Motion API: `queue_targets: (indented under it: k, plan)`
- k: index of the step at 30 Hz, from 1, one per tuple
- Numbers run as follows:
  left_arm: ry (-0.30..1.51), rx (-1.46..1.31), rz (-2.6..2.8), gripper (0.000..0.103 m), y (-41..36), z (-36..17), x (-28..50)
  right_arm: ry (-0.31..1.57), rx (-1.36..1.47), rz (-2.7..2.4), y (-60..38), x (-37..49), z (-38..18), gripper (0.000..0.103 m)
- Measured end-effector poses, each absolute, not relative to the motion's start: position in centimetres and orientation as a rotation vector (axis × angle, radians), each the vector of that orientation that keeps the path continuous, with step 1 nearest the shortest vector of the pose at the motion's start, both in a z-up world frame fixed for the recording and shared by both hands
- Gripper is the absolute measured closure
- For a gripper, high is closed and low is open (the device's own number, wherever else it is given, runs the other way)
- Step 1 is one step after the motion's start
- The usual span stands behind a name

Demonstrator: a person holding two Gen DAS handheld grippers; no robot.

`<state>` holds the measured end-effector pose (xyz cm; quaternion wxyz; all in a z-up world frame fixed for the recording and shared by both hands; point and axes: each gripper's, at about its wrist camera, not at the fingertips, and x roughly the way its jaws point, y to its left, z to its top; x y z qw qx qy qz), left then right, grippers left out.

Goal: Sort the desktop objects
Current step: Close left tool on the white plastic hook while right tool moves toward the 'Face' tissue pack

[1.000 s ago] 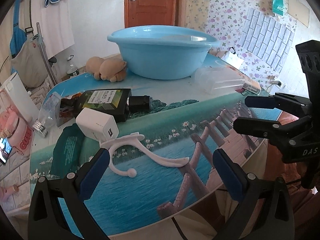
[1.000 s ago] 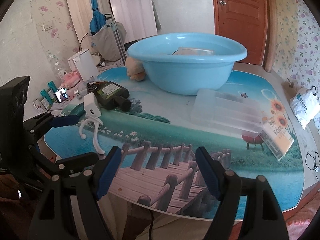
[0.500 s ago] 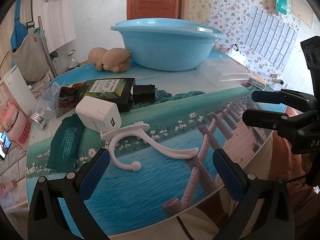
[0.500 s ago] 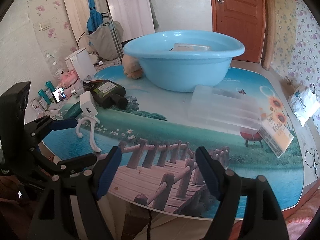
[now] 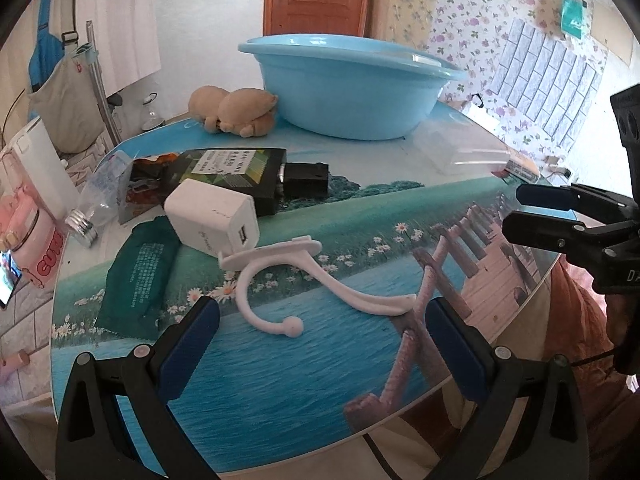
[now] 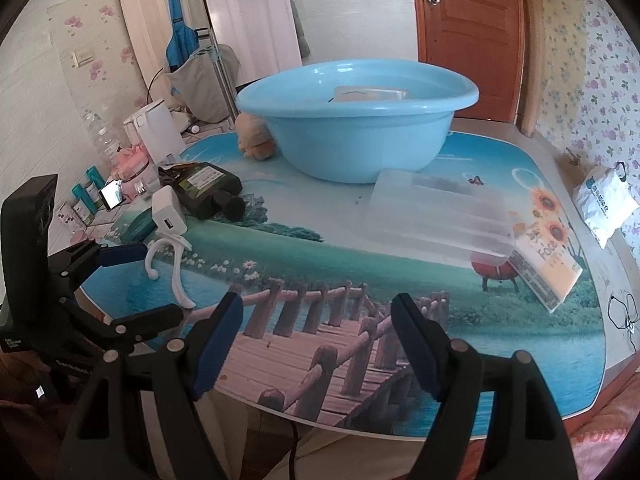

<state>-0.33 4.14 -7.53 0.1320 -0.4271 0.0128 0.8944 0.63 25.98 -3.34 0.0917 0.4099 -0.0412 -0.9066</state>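
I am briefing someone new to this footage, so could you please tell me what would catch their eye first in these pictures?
The big light-blue basin dominates the far middle of the table, whose top is printed with a vivid lake and wooden bridge. Nearer the left edge lies a clutter: a white charger, a curved white hook and a dark bottle. Both the left gripper and right gripper hover at the near edge, jaws open and empty.

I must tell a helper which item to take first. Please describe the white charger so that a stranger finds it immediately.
Start at the big blue basin; in front of it lies a dark flat bottle. The white charger leans against the near edge of that bottle, beside a green packet. It is the only white cube, with a USB slot on its front.
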Motion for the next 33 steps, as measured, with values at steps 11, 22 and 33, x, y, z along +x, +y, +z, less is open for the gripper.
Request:
queue_targets:
  k: [11,22,33]
  plan:
    - [0.075,-1.203,2.605,0.000,4.8,-7.3,-0.8,-0.213,1.229,-2.832,30.0,0.6,-3.4,0.026]
    - [0.072,-1.220,2.607,0.000,5.1,-7.7,-2.6,-0.166,1.192,-2.994,33.1,-0.8,-2.7,0.000]
    - [0.080,-1.227,2.633,0.000,4.5,-7.9,-3.3,0.079,1.308,-2.967,38.2,-2.6,-5.2,0.000]
